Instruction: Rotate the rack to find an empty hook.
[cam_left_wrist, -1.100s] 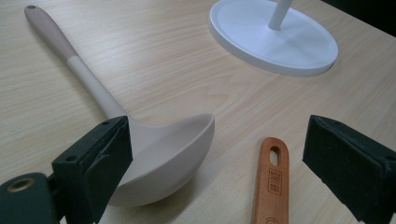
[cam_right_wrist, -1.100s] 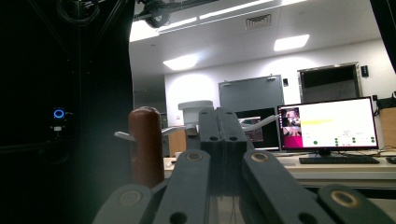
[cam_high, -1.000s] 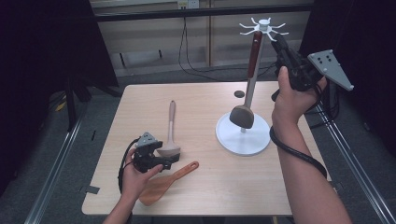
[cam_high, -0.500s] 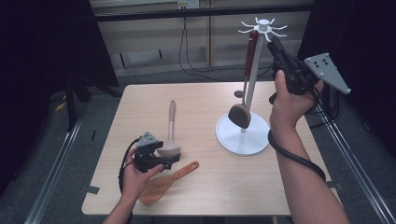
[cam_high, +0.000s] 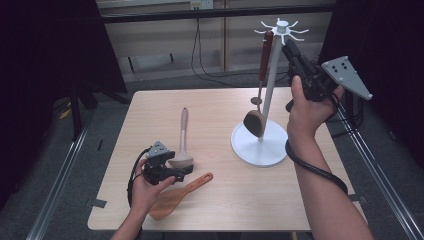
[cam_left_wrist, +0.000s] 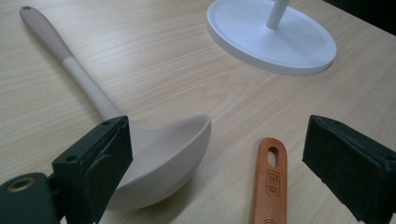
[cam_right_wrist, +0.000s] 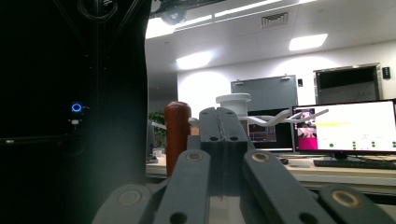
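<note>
Right tongs (cam_high: 291, 50) clenched empty beside the hung ladle (cam_high: 260, 85); left tongs (cam_left_wrist: 224, 154) released over the spatula (cam_left_wrist: 268, 182), apparently next to be grasped.

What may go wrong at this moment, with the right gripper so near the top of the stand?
1. The right gripper, jaws shut, is beside the stand top; a push there might tip the tall thin stand.
2. It might knock the hanging ladle off its hook.
3. The left gripper, jaws open, sits between the pale ladle and the spatula; closing carelessly might pinch the wrong one.
</note>
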